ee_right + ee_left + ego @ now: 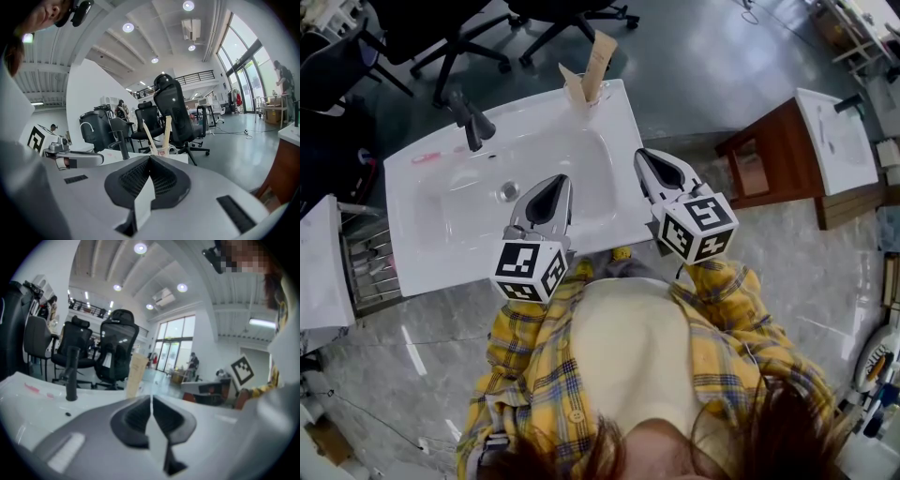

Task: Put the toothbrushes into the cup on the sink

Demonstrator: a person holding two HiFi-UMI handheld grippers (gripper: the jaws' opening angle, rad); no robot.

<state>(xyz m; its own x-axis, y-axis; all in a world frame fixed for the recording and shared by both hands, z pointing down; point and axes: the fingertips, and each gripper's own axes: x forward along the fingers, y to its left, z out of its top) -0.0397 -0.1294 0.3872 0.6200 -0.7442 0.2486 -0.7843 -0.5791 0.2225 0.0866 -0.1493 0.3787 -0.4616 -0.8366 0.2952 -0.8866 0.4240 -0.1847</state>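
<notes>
A clear cup (584,99) stands on the far right corner of the white sink (609,202). Two tan boxed toothbrushes (600,56) stick up out of it and lean apart; the right gripper view shows the same cup (159,151) and toothbrushes (167,131) straight ahead. A small pink thing (427,157) lies on the sink's ledge left of the black faucet (472,120). My left gripper (555,180) hangs over the basin, shut with nothing in it. My right gripper (645,155) is past the sink's right edge, also shut and empty.
The drain (508,190) sits mid-basin just left of the left gripper. A brown wooden stand (769,159) with a second sink is to the right, and another white unit (319,262) is at the left edge. Black office chairs (469,37) stand behind the sink.
</notes>
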